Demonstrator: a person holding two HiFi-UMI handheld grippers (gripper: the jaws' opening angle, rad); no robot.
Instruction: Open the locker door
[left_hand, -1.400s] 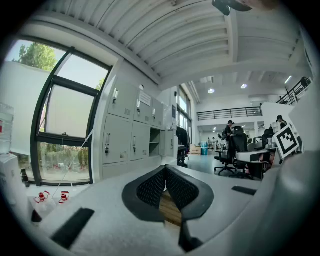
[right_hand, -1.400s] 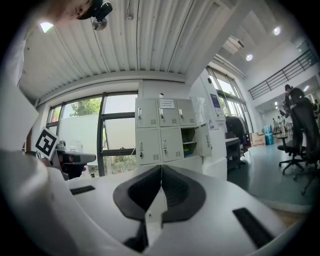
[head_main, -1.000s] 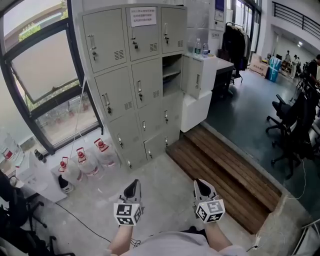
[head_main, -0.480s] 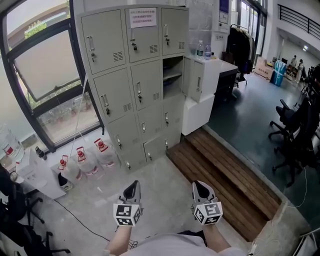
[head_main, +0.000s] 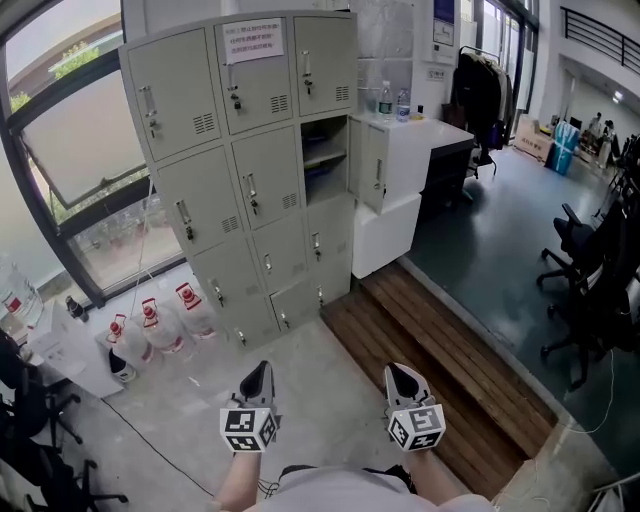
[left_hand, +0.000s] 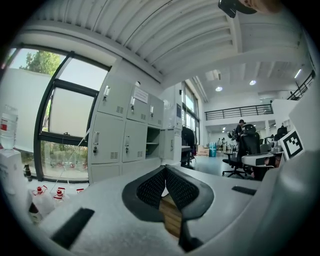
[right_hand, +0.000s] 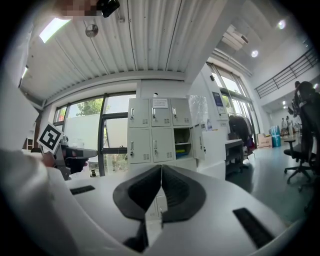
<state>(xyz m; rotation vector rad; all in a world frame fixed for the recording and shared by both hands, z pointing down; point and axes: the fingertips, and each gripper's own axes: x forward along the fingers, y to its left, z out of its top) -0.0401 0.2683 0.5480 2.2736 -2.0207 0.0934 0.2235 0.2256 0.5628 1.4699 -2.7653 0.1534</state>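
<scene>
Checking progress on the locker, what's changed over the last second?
The locker bank has slid leftward in the head view as the person moved. The left tongs and right tongs stay shut, empty, held low, short of it. One door remains open.

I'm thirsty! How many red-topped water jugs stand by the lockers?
3, in a row on the floor: left jug nearest the window, middle jug, right jug nearest the lockers. More may hide past the left edge.
</scene>
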